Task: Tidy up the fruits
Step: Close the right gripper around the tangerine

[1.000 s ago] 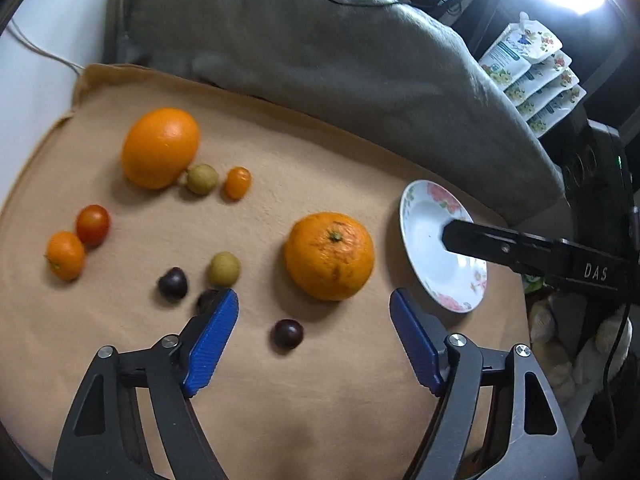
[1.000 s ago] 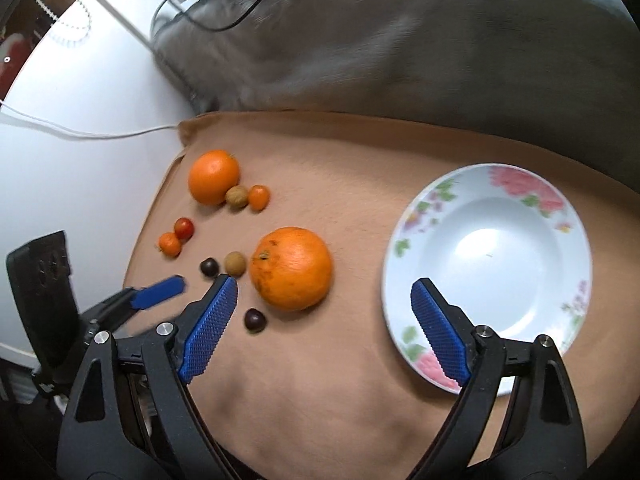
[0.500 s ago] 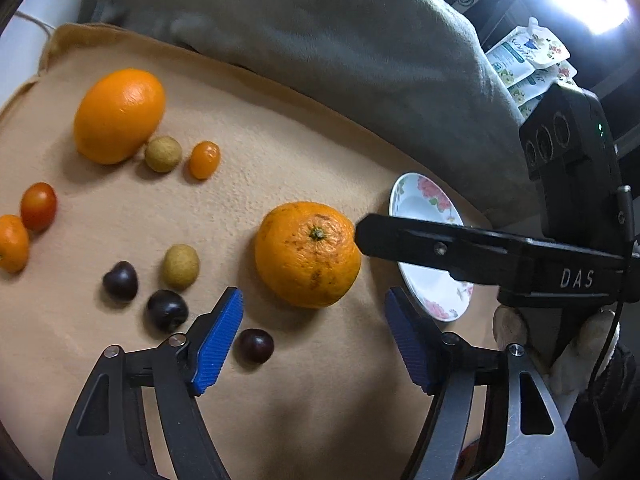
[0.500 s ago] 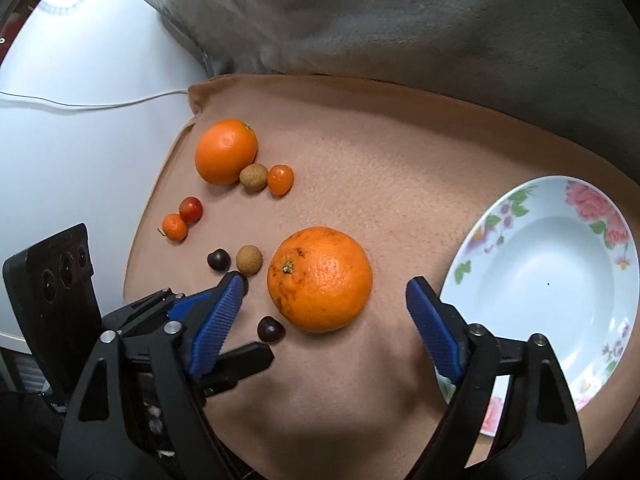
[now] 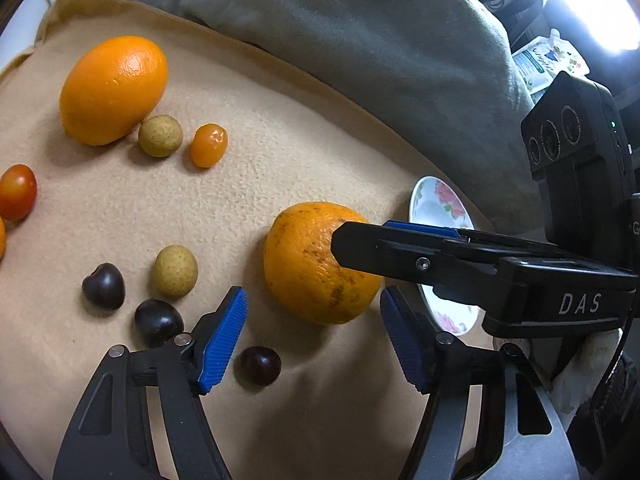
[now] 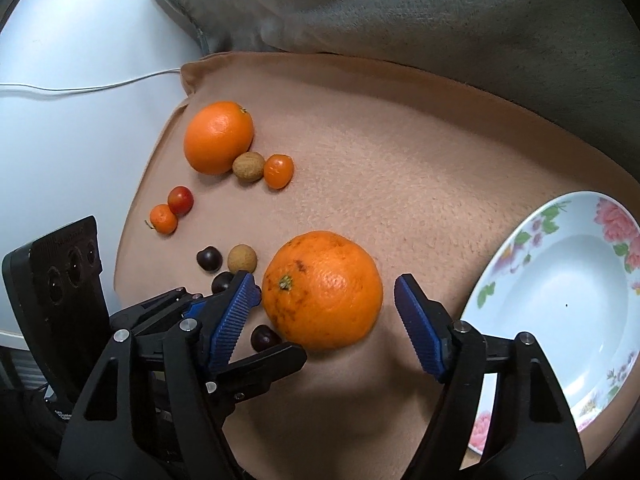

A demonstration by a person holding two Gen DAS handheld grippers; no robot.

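Note:
A big rough orange (image 5: 316,264) (image 6: 322,290) lies on the tan cloth (image 5: 280,152). My right gripper (image 6: 322,326) is open, its blue pads on either side of that orange, close but apart. My left gripper (image 5: 314,336) is open just in front of the same orange. A floral white plate (image 6: 560,292) (image 5: 436,208) lies to the right. A smooth orange (image 5: 114,90), two tan longans (image 5: 160,136) (image 5: 175,271), a kumquat (image 5: 208,146), a red tomato (image 5: 17,192) and three dark cherries (image 5: 103,286) (image 5: 158,322) (image 5: 260,365) lie to the left.
A grey blanket (image 5: 360,40) is heaped behind the cloth. A white table (image 6: 72,140) with a thin cable (image 6: 88,87) lies left of the cloth. Snack packets (image 5: 548,60) stand at the far right. Another small orange fruit (image 6: 163,219) sits beside the tomato.
Both grippers have moved in toward the big rough orange. The right gripper swung left from above the plate until its pads flank the orange. Both stay open.

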